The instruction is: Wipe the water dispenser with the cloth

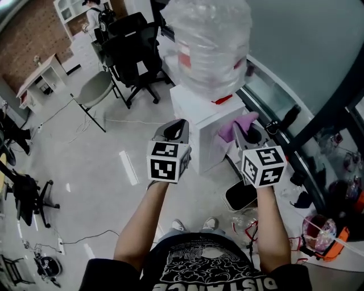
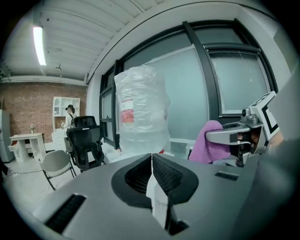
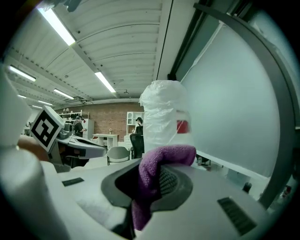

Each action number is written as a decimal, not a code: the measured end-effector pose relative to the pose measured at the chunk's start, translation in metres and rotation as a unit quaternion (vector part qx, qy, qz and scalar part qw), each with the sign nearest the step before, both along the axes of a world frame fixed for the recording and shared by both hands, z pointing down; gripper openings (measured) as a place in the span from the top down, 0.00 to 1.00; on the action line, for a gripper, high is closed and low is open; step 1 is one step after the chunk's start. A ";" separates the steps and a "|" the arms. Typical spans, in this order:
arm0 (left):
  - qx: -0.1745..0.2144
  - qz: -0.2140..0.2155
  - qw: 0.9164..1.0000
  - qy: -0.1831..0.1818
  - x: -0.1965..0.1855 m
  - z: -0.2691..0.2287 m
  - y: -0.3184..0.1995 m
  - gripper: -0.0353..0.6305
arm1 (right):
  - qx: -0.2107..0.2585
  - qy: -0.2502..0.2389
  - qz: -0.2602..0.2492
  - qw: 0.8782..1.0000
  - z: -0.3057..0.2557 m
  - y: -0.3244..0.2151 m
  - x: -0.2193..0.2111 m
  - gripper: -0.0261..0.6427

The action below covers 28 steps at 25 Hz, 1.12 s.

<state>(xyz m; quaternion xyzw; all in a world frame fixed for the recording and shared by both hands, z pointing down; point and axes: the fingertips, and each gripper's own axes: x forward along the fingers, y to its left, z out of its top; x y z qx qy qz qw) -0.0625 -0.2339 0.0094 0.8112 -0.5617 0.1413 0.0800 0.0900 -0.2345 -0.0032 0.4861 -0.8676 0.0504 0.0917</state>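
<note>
A white water dispenser (image 1: 200,116) stands by the window wall with a big clear bottle (image 1: 211,40) on top; the bottle (image 2: 142,110) (image 3: 161,119) shows in both gripper views. My right gripper (image 1: 245,132) is shut on a purple cloth (image 1: 239,126) (image 3: 152,180), held at the dispenser's right front edge. That cloth (image 2: 211,143) also appears at the right of the left gripper view. My left gripper (image 1: 181,129) hovers at the dispenser's left front, jaws pressed together with nothing between them.
Black office chairs (image 1: 133,48) and a grey chair (image 1: 95,88) stand on the floor to the left. A small bin (image 1: 240,195) sits at the dispenser's foot. Bags and clutter (image 1: 327,236) lie along the window frame at the right. A person (image 1: 94,14) stands far back.
</note>
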 end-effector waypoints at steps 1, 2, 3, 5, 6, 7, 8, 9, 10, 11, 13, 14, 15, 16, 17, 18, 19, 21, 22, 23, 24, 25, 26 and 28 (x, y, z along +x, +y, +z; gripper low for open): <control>0.002 0.004 1.000 0.001 -0.003 -0.003 0.000 0.91 | 0.003 0.000 0.005 1.000 -0.002 0.001 -0.001 0.89; 0.003 0.009 1.000 0.001 -0.006 -0.005 0.000 0.91 | 0.006 0.000 0.010 1.000 -0.003 0.002 -0.001 0.89; 0.002 0.014 1.000 0.002 -0.009 -0.006 0.000 0.91 | 0.007 -0.001 0.016 1.000 -0.003 0.002 -0.002 0.89; -0.001 0.022 1.000 0.006 -0.015 -0.006 -0.001 0.91 | 0.010 -0.002 0.028 1.000 -0.004 0.001 -0.002 0.89; -0.002 0.024 1.000 0.008 -0.018 -0.006 -0.002 0.91 | 0.012 -0.002 0.032 0.999 -0.005 0.001 -0.002 0.89; -0.001 0.025 1.000 0.009 -0.022 -0.007 -0.002 0.91 | 0.014 -0.002 0.036 0.999 -0.006 0.000 -0.002 0.89; -0.001 0.024 1.000 0.010 -0.026 -0.007 -0.002 0.91 | 0.015 -0.002 0.039 0.999 -0.006 0.000 -0.002 0.89; 0.000 0.023 1.000 0.011 -0.029 -0.007 -0.003 0.91 | 0.015 -0.001 0.042 0.999 -0.006 -0.001 -0.001 0.89; -0.001 0.023 1.000 0.013 -0.032 -0.007 -0.004 0.91 | 0.014 -0.001 0.045 0.999 -0.005 -0.001 -0.001 0.89; -0.001 0.023 1.000 0.014 -0.034 -0.006 -0.005 0.91 | 0.013 0.001 0.047 0.999 -0.004 -0.001 -0.001 0.89; 0.003 0.022 1.000 0.012 -0.037 -0.006 -0.006 0.91 | 0.014 0.004 0.050 0.999 -0.003 -0.001 -0.002 0.89; 0.004 0.022 1.000 0.011 -0.038 -0.006 -0.006 0.91 | 0.017 0.006 0.051 0.999 -0.004 -0.001 -0.003 0.89; 0.005 0.022 1.000 0.010 -0.039 -0.006 -0.007 0.91 | 0.021 0.008 0.053 0.998 -0.004 -0.001 -0.004 0.89; 0.004 0.022 1.000 0.010 -0.039 -0.006 -0.007 0.91 | 0.025 0.010 0.054 0.998 -0.005 -0.001 -0.004 0.89; 0.004 0.021 1.000 0.011 -0.040 -0.005 -0.007 0.91 | 0.028 0.011 0.055 0.998 -0.007 -0.001 -0.005 0.89; 0.004 0.021 1.000 0.011 -0.040 -0.005 -0.008 0.91 | 0.029 0.011 0.056 0.998 -0.007 -0.001 -0.005 0.89; 0.005 0.019 1.000 0.011 -0.041 -0.006 -0.008 0.91 | 0.029 0.012 0.056 0.998 -0.007 -0.001 -0.006 0.89; 0.006 0.017 1.000 0.011 -0.043 -0.006 -0.008 0.91 | 0.027 0.013 0.055 0.998 -0.006 0.000 -0.008 0.89; 0.007 0.017 1.000 0.012 -0.044 -0.007 -0.008 0.91 | 0.026 0.014 0.054 0.998 -0.005 0.000 -0.010 0.89; 0.008 0.017 1.000 0.013 -0.043 -0.008 -0.008 0.91 | 0.025 0.014 0.054 0.998 -0.004 0.000 -0.011 0.89; 0.008 0.018 1.000 0.012 -0.043 -0.008 -0.008 0.91 | 0.024 0.014 0.054 0.998 -0.003 0.000 -0.012 0.89; 0.008 0.019 1.000 0.011 -0.042 -0.008 -0.007 0.91 | 0.024 0.015 0.054 0.998 -0.002 0.000 -0.012 0.89; 0.008 0.020 1.000 0.010 -0.042 -0.008 -0.007 0.91 | 0.024 0.016 0.053 0.998 -0.002 0.001 -0.013 0.89; 0.007 0.021 1.000 0.009 -0.042 -0.008 -0.006 0.91 | 0.024 0.017 0.053 0.998 -0.002 0.001 -0.014 0.89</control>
